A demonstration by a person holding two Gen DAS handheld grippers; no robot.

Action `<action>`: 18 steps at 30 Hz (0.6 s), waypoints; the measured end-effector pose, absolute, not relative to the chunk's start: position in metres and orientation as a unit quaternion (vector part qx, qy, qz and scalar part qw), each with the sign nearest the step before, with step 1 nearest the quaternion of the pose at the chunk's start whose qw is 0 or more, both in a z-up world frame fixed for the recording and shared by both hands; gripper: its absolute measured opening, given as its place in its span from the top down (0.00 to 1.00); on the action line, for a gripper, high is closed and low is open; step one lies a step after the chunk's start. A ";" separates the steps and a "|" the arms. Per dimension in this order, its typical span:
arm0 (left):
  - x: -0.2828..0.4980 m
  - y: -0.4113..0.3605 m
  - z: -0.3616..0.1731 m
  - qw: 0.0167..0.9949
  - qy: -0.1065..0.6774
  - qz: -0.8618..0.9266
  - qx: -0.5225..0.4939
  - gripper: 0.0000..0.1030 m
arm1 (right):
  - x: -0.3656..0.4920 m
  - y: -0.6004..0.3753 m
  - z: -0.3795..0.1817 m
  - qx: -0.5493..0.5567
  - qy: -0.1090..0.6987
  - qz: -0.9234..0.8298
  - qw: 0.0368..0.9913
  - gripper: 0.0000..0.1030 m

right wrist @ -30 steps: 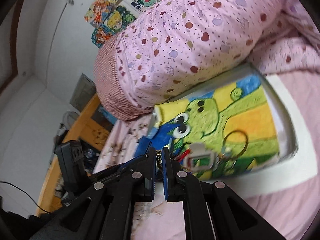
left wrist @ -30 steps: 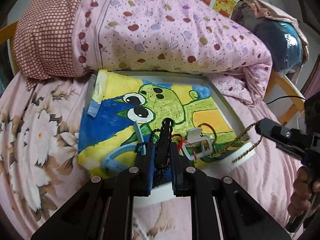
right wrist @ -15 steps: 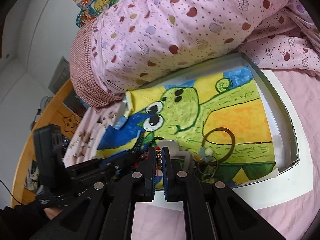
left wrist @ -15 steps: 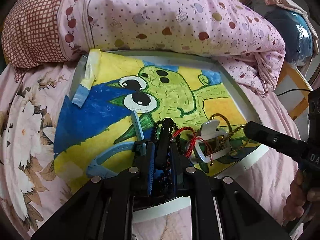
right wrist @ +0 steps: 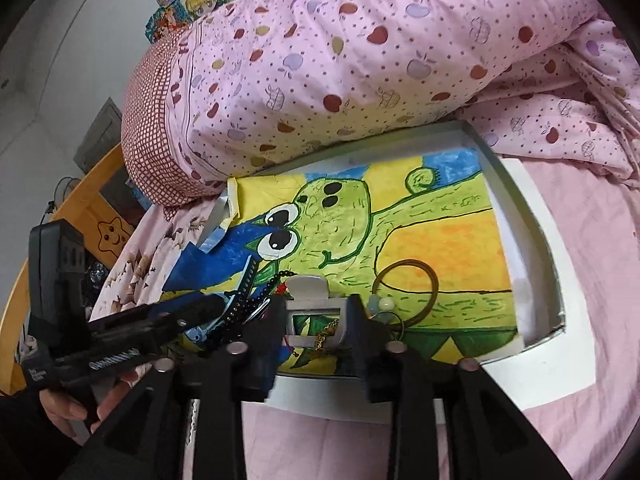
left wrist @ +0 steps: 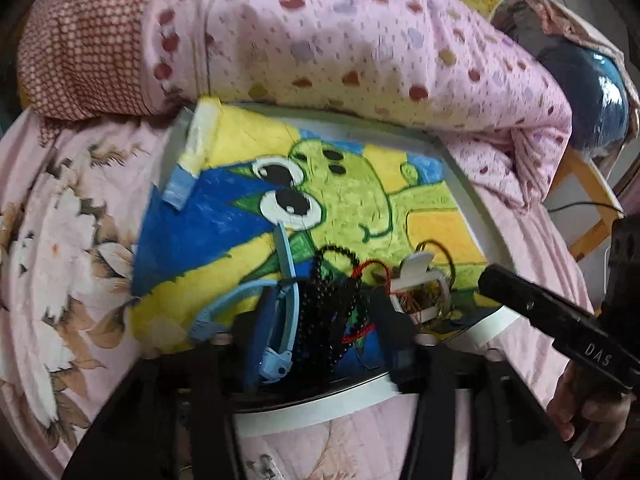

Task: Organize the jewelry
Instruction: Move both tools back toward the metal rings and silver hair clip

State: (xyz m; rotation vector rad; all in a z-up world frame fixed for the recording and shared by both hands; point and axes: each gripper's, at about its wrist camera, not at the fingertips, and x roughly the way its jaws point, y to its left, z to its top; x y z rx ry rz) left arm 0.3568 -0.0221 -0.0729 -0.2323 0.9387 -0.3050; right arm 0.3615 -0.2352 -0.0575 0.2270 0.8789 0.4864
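Two wrist cameras, both close and low over my bed tray.
Each looks forward along its fingers toward the quilt [left wrist: 360, 40]; both share the frog drawing [left wrist: 340, 216] and jewelry pile [right wrist: 320, 312].

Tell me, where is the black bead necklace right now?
In the left wrist view the black bead necklace lies heaped on the frog drawing, between the open left tool's fingers, with the blue watch strap left of it.
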 end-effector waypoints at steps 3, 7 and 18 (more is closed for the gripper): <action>0.351 -0.018 -0.060 0.880 0.440 -0.141 -0.115 0.48 | 0.354 -0.241 -0.047 0.109 0.410 0.226 0.877 0.58; 0.334 -0.011 -0.034 0.896 0.411 -0.122 -0.114 0.33 | 0.336 -0.249 -0.025 0.111 0.385 0.215 0.891 0.30; 0.253 0.002 0.045 0.945 0.313 -0.074 -0.065 0.05 | 0.263 -0.246 0.066 0.034 0.294 0.167 0.940 0.00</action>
